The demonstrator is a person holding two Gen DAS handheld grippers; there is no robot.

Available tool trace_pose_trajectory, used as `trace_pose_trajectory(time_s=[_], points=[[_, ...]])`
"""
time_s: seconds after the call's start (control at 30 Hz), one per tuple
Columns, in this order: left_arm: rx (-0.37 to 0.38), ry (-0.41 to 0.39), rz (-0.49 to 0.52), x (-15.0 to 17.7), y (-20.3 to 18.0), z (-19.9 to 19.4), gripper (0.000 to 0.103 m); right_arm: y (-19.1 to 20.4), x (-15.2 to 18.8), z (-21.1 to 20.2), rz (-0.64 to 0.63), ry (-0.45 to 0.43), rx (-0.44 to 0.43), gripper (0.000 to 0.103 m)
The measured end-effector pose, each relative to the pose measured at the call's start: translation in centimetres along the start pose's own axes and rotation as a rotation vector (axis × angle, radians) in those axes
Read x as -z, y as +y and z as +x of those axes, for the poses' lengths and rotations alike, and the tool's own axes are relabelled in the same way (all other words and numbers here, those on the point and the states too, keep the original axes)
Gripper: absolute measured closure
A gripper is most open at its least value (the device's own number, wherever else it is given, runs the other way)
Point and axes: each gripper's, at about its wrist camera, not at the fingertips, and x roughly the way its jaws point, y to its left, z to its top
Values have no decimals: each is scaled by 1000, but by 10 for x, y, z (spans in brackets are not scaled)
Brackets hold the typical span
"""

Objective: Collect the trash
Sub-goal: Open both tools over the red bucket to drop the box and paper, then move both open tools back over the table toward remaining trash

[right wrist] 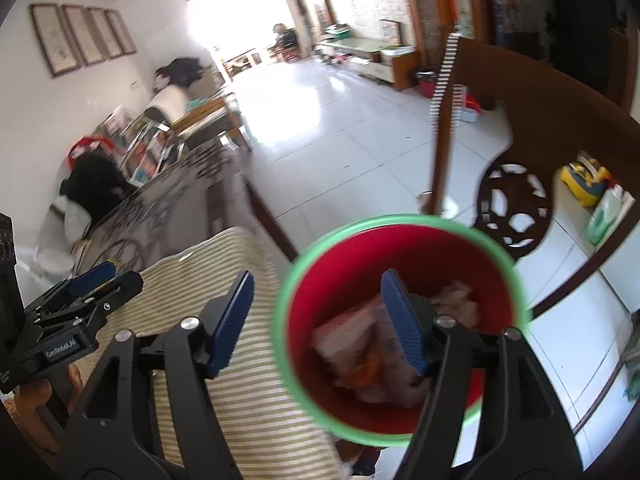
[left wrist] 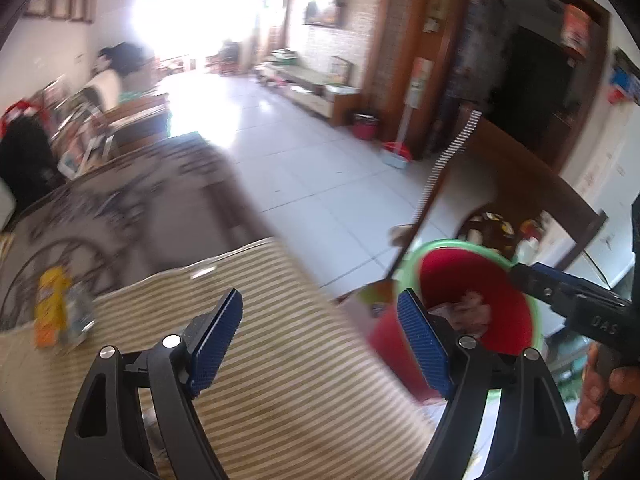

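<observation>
Left claw: released, empty, over striped worktop.
Right claw: released, empty, above bin.
Bin: holds trash.

White tiled floor, glaring window, framed pictures on white wall

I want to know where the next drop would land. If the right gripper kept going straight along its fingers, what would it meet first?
Most likely the rim of the red bin, or the crumpled wrappers inside. The right gripper is open and empty, straddling the bin's near rim beside the striped cloth. Depth is hard to judge.
</observation>
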Motion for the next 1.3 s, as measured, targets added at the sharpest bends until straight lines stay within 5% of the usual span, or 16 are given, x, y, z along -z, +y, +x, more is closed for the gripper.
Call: trace_pose_trajectory(time_s=[0.53,0.97,1.03,1.1,1.3], points=[[-209,57,-260,97,240,-67,27,210,85,57,-173,214,-152,32],[-231,88,-340,138,328,-86,27,299,165,110,-225,457,-191,32],[-220,87,-338,136,331,-82,27,306,171,113,-245,472,-201,40],[-210,86,-337,132,334,-77,27,310,176,115,-267,489,-204,64],[-195,81,-321,102,344,-46,27,325,182,107,-327,477,-220,69]])
